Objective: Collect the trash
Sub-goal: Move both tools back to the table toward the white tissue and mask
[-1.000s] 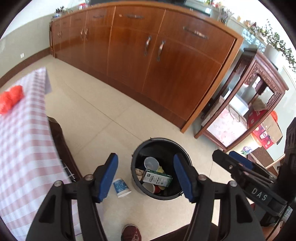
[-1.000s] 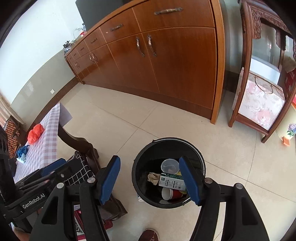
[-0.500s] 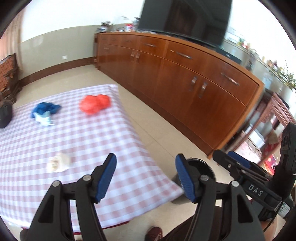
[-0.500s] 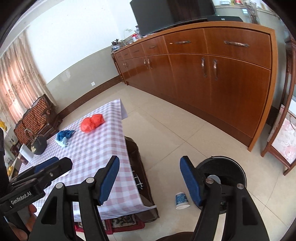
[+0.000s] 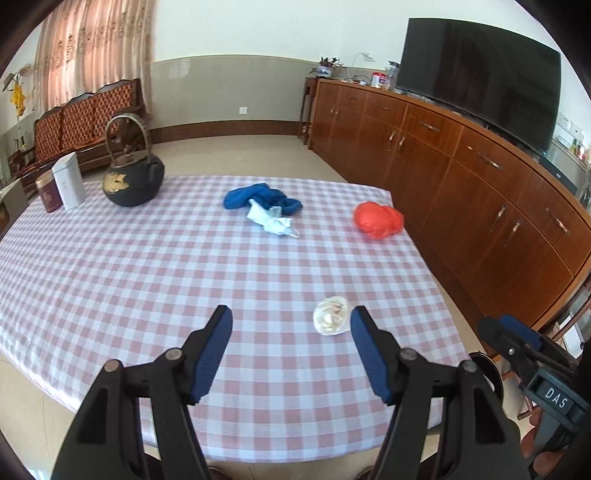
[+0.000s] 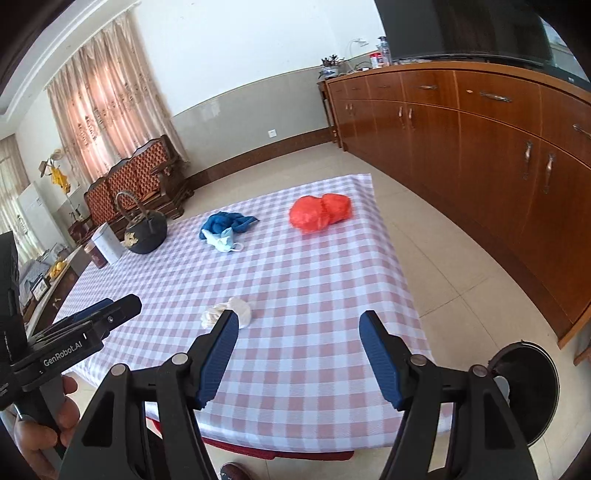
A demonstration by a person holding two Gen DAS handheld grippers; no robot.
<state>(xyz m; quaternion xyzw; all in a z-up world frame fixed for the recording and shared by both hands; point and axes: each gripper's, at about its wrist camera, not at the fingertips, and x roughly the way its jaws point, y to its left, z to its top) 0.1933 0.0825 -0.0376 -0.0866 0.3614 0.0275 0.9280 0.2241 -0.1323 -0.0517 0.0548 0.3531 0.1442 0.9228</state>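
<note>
a white wall runs above a grey-beige dado and a dark brown skirting, with a white socket plate set in the dado. the floor is pale beige tile. pinkish patterned curtains hang at the left, daylight glowing through them. a carved wooden bench with red-patterned upholstery stands against that side. along the right runs a long reddish-brown wooden sideboard with metal handles; a large dark television and a small potted plant sit on top. the worktop wears a pink-and-white checked cloth.
</note>
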